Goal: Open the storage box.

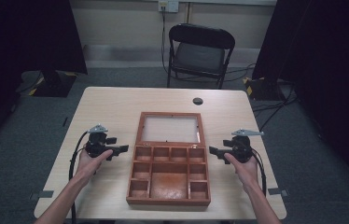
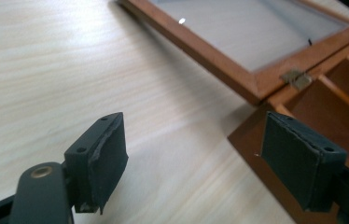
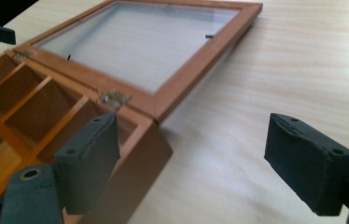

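Wooden box (image 1: 169, 175) lying open on the pale surface (image 1: 112, 107) between the two tongs, glass lid (image 1: 169, 128) flat behind it, left tongs (image 1: 117, 150) wide, holding nothing, right tongs (image 1: 215, 152) also wide, holding nothing, both beside box walls

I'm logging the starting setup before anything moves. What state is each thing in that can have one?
Wooden box: open, compartments empty as far as they show.
Glass-paned lid: swung fully back, lying flat on the table.
Left gripper: open, holding nothing, beside the box's left side.
Right gripper: open, holding nothing, beside the box's right side.
Chair: unoccupied, behind the table.
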The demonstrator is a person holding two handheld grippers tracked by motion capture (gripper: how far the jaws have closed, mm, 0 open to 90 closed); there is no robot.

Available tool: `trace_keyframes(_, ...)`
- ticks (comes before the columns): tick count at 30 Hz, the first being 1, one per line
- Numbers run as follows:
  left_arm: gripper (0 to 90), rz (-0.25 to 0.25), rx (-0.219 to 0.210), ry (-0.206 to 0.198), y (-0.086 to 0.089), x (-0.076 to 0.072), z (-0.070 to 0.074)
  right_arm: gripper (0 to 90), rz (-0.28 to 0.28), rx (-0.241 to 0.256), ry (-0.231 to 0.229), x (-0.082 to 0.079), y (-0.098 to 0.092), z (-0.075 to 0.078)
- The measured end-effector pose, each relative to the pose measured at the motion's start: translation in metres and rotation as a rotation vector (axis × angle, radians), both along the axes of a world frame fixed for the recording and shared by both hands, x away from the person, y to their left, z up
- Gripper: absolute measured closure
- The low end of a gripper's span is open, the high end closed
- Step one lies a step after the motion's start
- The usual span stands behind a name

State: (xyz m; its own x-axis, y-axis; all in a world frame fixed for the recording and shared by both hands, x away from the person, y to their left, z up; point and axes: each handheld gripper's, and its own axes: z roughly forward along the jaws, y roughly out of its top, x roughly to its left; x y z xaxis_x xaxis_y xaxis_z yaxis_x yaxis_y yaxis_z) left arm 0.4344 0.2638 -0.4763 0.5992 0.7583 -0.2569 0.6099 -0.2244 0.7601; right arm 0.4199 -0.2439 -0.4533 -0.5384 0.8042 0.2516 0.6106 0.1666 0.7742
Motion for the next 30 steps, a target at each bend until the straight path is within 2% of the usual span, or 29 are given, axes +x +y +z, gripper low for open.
trace_keyframes(3,22.0,-0.001,0.025,-0.008,0.003,-0.005,0.001,17.2,-0.004,-0.015,0.005,-0.007,-0.005,0.000)
trace_keyframes(5,22.0,0.022,0.048,-0.001,0.008,-0.012,0.001,17.2,-0.019,-0.030,0.009,-0.018,-0.013,-0.003)
trace_keyframes(7,22.0,0.023,0.066,-0.003,0.010,-0.015,0.000,17.2,-0.025,-0.041,0.012,-0.023,-0.018,-0.005)
trace_keyframes(10,22.0,0.025,0.128,-0.007,0.012,-0.019,-0.004,17.3,-0.022,-0.066,0.031,-0.031,-0.025,-0.012)
trace_keyframes(12,22.1,0.043,0.112,0.011,0.015,-0.021,-0.008,17.4,-0.046,-0.104,0.038,-0.034,-0.031,-0.020)
trace_keyframes(14,22.1,0.049,0.116,0.011,0.016,-0.022,-0.009,17.3,-0.058,-0.105,0.043,-0.035,-0.033,-0.023)
trace_keyframes(15,22.3,0.067,0.130,0.009,0.018,-0.025,-0.014,17.2,-0.087,-0.124,0.064,-0.035,-0.038,-0.031)
trace_keyframes(16,23.1,0.067,0.130,0.009,0.018,-0.025,-0.014,17.2,-0.087,-0.124,0.064,-0.035,-0.038,-0.031)
trace_keyframes(17,23.1,0.071,0.163,0.014,0.019,-0.025,-0.016,16.9,-0.128,-0.159,0.086,-0.033,-0.040,-0.036)
trace_keyframes(18,23.1,0.071,0.179,-0.003,0.019,-0.026,-0.017,16.9,-0.128,-0.159,0.086,-0.033,-0.040,-0.036)
trace_keyframes(20,23.0,0.076,0.193,-0.026,0.014,-0.028,-0.019,16.8,-0.162,-0.209,0.058,-0.032,-0.042,-0.038)
trace_keyframes(21,22.7,0.060,0.228,-0.042,0.013,-0.029,-0.020,16.7,-0.171,-0.204,0.047,-0.032,-0.043,-0.039)
trace_keyframes(22,22.4,0.050,0.259,-0.064,0.012,-0.029,-0.021,16.3,-0.185,-0.221,0.015,-0.033,-0.043,-0.042)
trace_keyframes(23,21.4,0.050,0.259,-0.064,0.012,-0.029,-0.021,16.3,-0.185,-0.221,0.015,-0.033,-0.043,-0.042)
trace_keyframes(24,16.9,0.055,0.257,-0.093,0.011,-0.029,-0.025,14.1,-0.196,-0.284,-0.036,-0.035,-0.039,-0.046)
trace_keyframes(30,13.5,0.072,0.264,-0.095,0.010,-0.028,-0.025,13.9,-0.202,-0.284,-0.036,-0.035,-0.039,-0.046)
